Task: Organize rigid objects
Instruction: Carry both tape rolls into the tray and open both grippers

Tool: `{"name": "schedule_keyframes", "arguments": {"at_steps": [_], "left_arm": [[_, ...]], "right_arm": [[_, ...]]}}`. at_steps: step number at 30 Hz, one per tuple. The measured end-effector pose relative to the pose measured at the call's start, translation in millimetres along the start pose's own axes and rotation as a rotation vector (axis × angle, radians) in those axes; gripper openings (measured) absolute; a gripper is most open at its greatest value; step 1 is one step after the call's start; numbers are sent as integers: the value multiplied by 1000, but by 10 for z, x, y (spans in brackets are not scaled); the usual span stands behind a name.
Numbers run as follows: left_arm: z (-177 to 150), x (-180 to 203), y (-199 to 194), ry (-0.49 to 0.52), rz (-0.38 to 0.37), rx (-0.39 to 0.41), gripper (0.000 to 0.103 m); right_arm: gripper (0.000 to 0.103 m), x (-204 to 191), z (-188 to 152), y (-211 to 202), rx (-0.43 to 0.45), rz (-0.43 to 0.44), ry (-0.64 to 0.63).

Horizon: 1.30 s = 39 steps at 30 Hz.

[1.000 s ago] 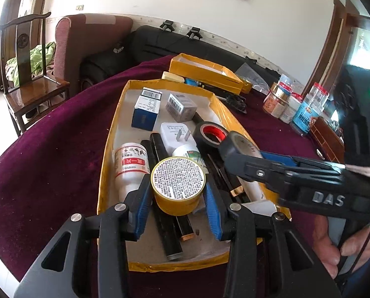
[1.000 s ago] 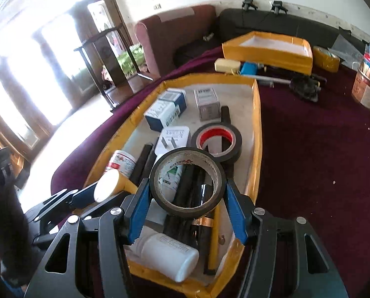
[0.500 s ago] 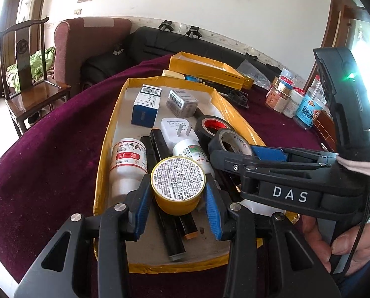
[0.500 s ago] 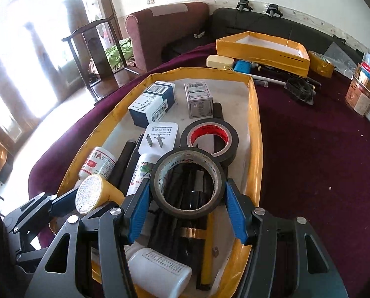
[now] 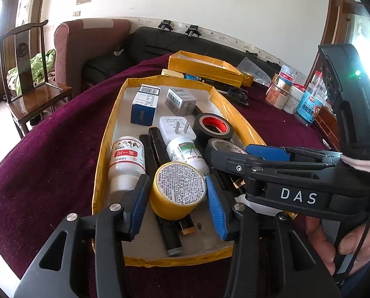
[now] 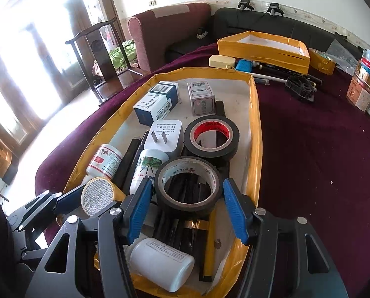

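Observation:
A yellow-rimmed tray [image 5: 103, 146] on the maroon table holds boxes, bottles, black markers, a white plug and a red-cored black tape roll [image 5: 213, 126]. My left gripper [image 5: 176, 193] has opened around a yellow tin [image 5: 177, 190] that rests on the markers at the tray's near end; small gaps show at both pads. My right gripper [image 6: 185, 196] stands open around a black tape roll [image 6: 188, 183] lying on the markers, with gaps on both sides. The tin [image 6: 98, 196] and left gripper show at the lower left of the right wrist view.
A second, smaller yellow tray [image 6: 264, 47] stands at the back of the table, with a black plastic part [image 6: 300, 88] and pens beside it. Jars and bottles [image 5: 291, 94] cluster at the far right. A wooden chair [image 5: 28, 74] and sofas stand beyond the table.
Both grippers have opened and let go: the yellow tin and the black tape roll now rest on the markers in the tray. The right gripper has come in closer over the tray.

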<state>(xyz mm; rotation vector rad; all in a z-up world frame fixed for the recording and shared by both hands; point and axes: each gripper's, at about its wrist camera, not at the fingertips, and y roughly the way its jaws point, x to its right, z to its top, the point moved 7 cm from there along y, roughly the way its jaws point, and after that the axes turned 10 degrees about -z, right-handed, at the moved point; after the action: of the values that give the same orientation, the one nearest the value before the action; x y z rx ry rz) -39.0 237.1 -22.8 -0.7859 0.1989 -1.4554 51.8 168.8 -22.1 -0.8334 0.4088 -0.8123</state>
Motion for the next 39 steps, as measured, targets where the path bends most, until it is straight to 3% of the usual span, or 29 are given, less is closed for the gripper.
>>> {"name": "schedule_keyframes", "arguments": {"at_steps": [21,39], "left_arm": [[-33,70,-42,36,19,-1,50],[-78,131,-119,93,84,14,55]], "right_arm": [[54,-15,-107,-105,9,13,3],[54,-56,-245,-262,20,34,8]]}}
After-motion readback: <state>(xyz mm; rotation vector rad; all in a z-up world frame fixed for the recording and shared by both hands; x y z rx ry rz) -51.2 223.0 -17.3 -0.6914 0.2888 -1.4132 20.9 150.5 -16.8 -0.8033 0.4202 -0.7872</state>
